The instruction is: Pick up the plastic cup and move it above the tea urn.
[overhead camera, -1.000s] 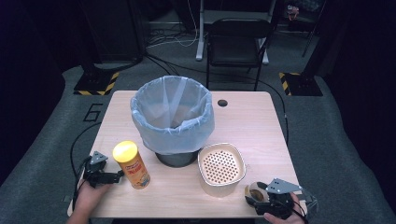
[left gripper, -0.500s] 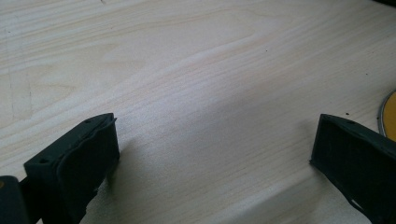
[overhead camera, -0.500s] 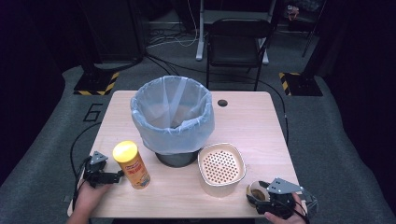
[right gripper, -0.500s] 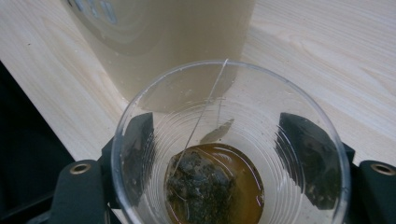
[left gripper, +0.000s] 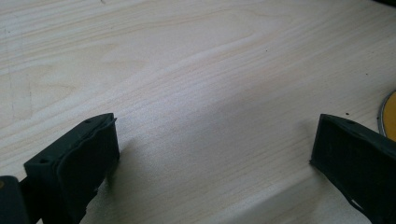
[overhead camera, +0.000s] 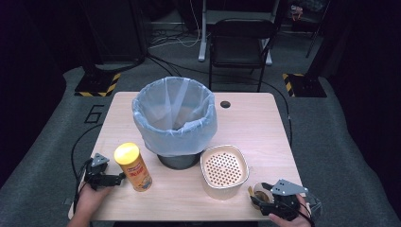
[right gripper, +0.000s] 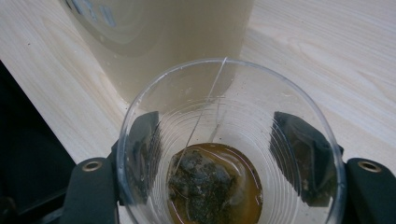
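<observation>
Right gripper low at the near right corner of the surface, fingers just closing in on a clear plastic cup, one on each side. Wet tea bag and brown tea at the cup's bottom. Cup just beside the beige strainer tub. Left gripper near the yellow can, fingers spread wide, holding nothing.
</observation>
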### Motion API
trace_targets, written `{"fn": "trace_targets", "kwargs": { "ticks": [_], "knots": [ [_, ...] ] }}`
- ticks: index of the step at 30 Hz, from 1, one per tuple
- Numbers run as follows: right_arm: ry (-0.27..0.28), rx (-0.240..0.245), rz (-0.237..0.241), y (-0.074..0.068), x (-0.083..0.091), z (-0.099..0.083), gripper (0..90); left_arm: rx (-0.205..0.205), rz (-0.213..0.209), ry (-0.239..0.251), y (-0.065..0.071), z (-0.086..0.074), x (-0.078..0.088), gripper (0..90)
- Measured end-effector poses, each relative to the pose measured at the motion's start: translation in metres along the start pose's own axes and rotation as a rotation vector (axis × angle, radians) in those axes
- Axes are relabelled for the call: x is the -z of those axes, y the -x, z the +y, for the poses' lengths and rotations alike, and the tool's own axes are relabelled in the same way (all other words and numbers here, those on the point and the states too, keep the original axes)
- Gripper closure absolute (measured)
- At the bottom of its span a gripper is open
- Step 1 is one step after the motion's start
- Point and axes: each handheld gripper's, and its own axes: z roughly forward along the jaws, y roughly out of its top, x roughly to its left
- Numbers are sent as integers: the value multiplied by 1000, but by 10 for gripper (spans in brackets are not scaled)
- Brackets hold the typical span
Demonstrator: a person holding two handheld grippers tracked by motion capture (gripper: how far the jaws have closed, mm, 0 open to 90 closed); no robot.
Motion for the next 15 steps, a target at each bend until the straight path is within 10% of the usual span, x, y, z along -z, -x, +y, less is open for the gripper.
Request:
{"fn": "trace_targets", "kwargs": {
  "ticks": [15],
  "knots": [
    [24, 1, -32, 15, 9, 15, 340, -1, 0, -1, 0, 0, 0, 6]
  ]
}}
